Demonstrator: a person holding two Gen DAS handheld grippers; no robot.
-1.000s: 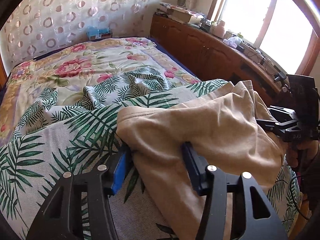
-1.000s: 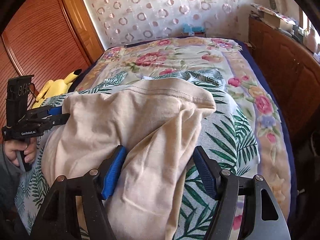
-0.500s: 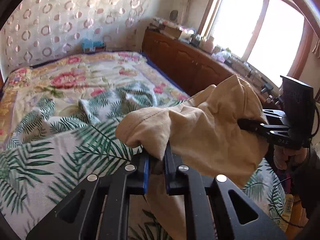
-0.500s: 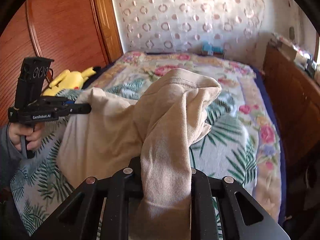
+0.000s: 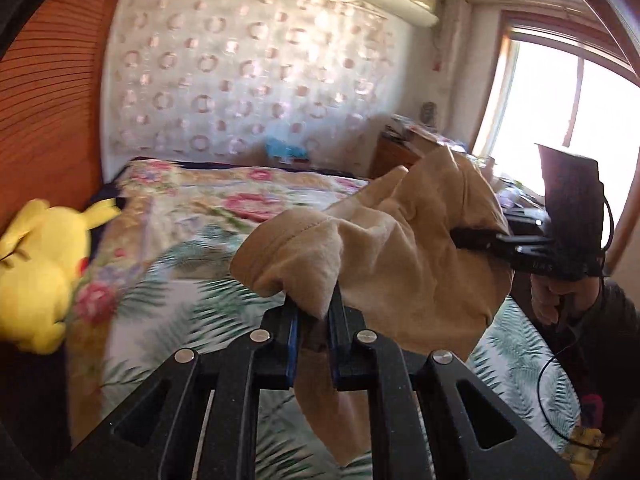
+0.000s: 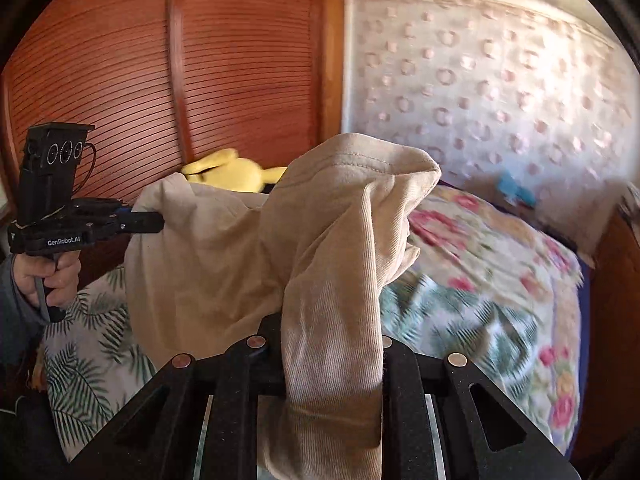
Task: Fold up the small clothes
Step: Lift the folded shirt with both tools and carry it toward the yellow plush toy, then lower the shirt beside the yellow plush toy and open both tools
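Beige garment (image 5: 404,248): I count one, lifted above the bed (image 5: 192,220) between my two tongs. Left gripper (image 5: 313,320) and right gripper (image 6: 332,344) each clamp a bunched edge. One yellow plush (image 5: 36,272) is motion-blurred; cloth hides my right fingertips.

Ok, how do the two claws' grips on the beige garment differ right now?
Left claw pinches a bunched corner of the beige garment, with cloth puffing out above its tips; right claw clamps a long fold that drapes down over its frame. In its own view the left claw's blue pads show; the right claw's fingers are hidden by fabric. Both are shut on the garment, holding it above the bedspread.
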